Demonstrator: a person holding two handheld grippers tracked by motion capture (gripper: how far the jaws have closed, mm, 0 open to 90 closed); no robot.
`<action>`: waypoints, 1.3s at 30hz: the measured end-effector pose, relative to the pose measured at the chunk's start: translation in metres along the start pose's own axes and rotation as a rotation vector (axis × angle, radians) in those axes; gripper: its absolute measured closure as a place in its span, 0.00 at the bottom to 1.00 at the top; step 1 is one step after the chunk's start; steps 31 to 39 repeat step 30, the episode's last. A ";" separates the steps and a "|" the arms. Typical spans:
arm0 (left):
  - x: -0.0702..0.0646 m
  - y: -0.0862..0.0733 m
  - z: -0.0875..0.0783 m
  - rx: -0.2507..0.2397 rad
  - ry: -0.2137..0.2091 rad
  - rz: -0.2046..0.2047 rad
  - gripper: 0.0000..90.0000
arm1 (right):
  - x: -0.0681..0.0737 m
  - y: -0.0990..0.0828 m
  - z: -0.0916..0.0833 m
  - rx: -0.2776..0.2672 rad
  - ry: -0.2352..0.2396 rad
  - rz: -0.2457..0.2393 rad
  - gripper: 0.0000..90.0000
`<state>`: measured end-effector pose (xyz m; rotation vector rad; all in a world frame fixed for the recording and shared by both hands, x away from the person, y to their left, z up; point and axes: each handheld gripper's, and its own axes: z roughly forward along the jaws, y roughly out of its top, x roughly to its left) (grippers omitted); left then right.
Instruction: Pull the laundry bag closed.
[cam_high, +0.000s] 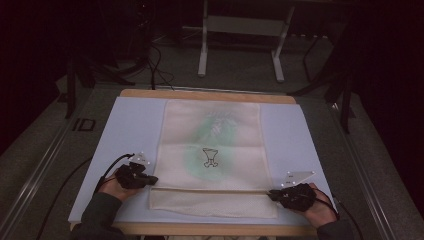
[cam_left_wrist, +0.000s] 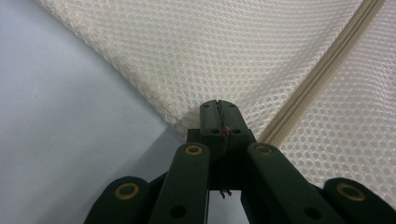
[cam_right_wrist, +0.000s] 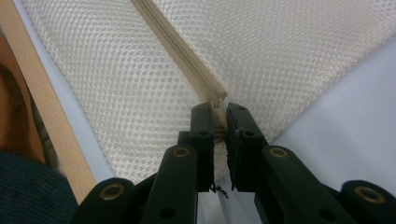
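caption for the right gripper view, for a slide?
Right tongs shut on the zipper end of a cream mesh bag lying on a pale blue mat.

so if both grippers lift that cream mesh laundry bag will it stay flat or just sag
The cream mesh laundry bag will probably sag between the left gripper and right gripper: thin open mesh lying limp and flat. It looks light. The beige zipper strip may stay a little straighter.
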<state>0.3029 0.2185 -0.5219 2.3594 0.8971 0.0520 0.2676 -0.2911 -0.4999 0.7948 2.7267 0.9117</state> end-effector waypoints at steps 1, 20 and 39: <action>0.000 0.000 0.000 0.000 -0.001 -0.001 1.00 | 0.000 0.001 0.001 -0.003 0.003 -0.001 0.91; 0.000 0.001 -0.001 -0.017 -0.009 0.020 0.98 | -0.014 -0.007 -0.012 -0.133 -0.068 0.092 0.73; -0.001 0.002 -0.002 -0.043 0.008 0.021 0.96 | -0.022 -0.013 -0.011 -0.156 -0.123 0.144 0.71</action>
